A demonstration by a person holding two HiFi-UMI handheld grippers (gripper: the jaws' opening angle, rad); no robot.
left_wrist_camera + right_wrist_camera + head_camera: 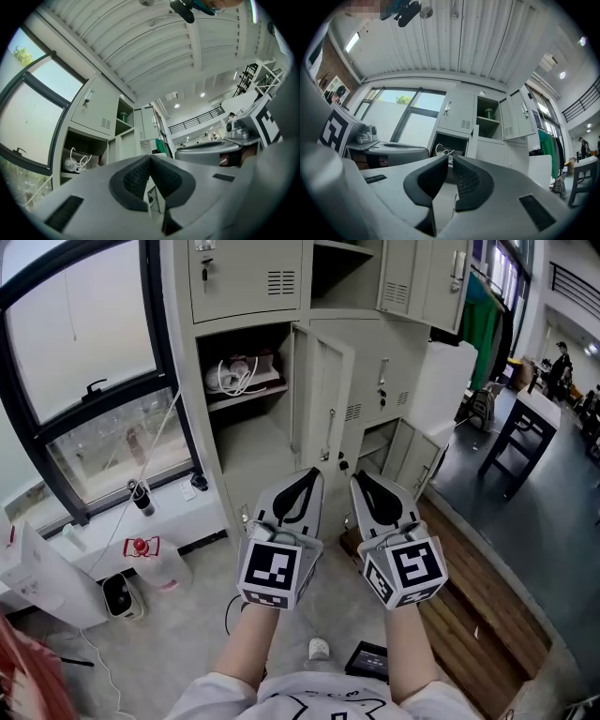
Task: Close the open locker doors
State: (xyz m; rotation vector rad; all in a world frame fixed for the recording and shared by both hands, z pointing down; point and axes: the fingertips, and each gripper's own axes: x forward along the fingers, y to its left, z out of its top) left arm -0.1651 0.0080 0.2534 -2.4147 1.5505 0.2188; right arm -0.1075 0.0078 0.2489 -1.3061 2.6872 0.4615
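Observation:
A grey locker bank (246, 282) stands ahead with several doors open. The middle door (330, 399) swings out from a compartment holding white cables (239, 376). An upper door (422, 277) hangs open at the top right, and a low door (412, 457) stands ajar near the floor. My left gripper (302, 486) and right gripper (370, 488) are held side by side short of the lockers, touching nothing. Both are shut and empty: the left gripper (150, 157) shows its pads meeting at the tip, the right gripper (450, 158) only a sliver between its pads. The cable compartment (449, 149) lies straight past the right jaws.
A large window (84, 362) fills the left wall. Below it stand a red-labelled bottle (150, 554) and a white device (117, 594). A black object (367, 660) lies on the floor by my feet. To the right are green clothing (483, 324), a dark table (520, 427) and a wooden floor strip (478, 615).

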